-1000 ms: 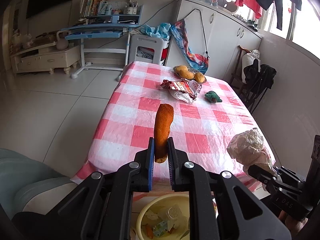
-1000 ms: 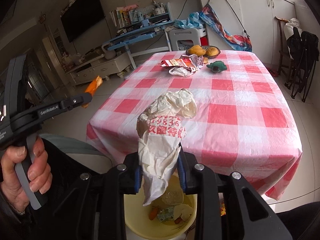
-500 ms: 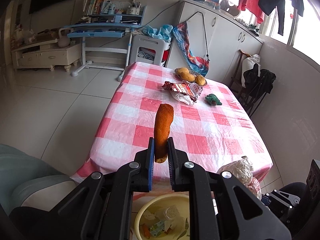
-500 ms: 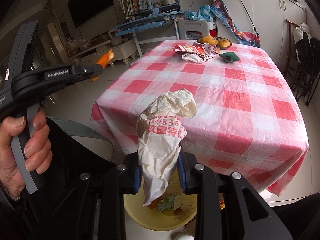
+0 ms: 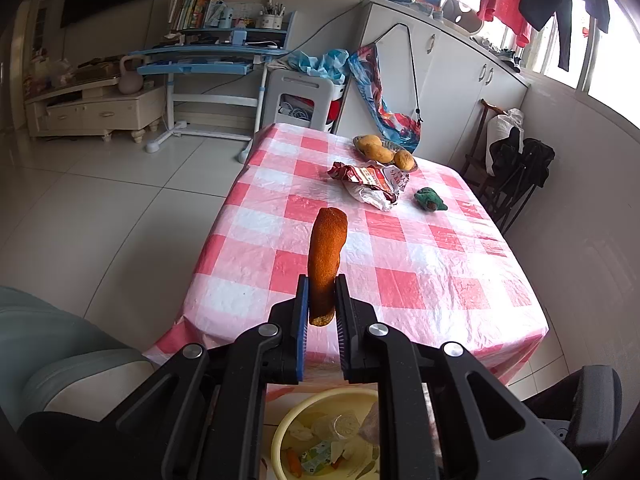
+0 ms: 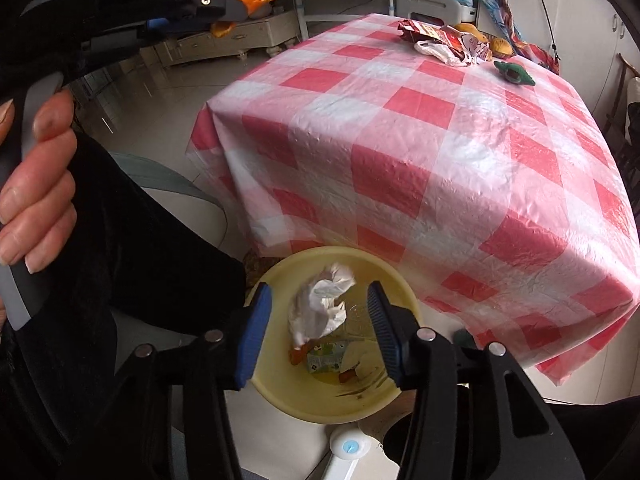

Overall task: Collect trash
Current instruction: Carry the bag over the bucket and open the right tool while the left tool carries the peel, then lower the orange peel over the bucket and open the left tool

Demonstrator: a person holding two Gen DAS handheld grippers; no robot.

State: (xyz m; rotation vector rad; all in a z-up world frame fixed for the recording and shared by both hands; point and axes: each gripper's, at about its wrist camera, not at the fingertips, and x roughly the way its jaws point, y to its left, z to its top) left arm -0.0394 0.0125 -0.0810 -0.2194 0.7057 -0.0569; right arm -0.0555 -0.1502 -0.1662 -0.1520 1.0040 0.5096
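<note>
Beside the checked table [image 6: 420, 128], your right gripper [image 6: 316, 316] gapes wide over the yellow bin [image 6: 280, 384], crumpled paper [image 6: 320, 308] between its fingers, while your left gripper [image 5: 320, 304] pinches an orange peel [image 5: 325, 256].

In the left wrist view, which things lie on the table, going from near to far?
Green crumpled item → torn snack wrapper → dish of yellow-brown fruit.

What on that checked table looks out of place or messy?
A torn, crumpled snack wrapper lies open near the table's far end, beside a bowl of fruit and a small green object. Nothing looks spilled or damaged.
</note>
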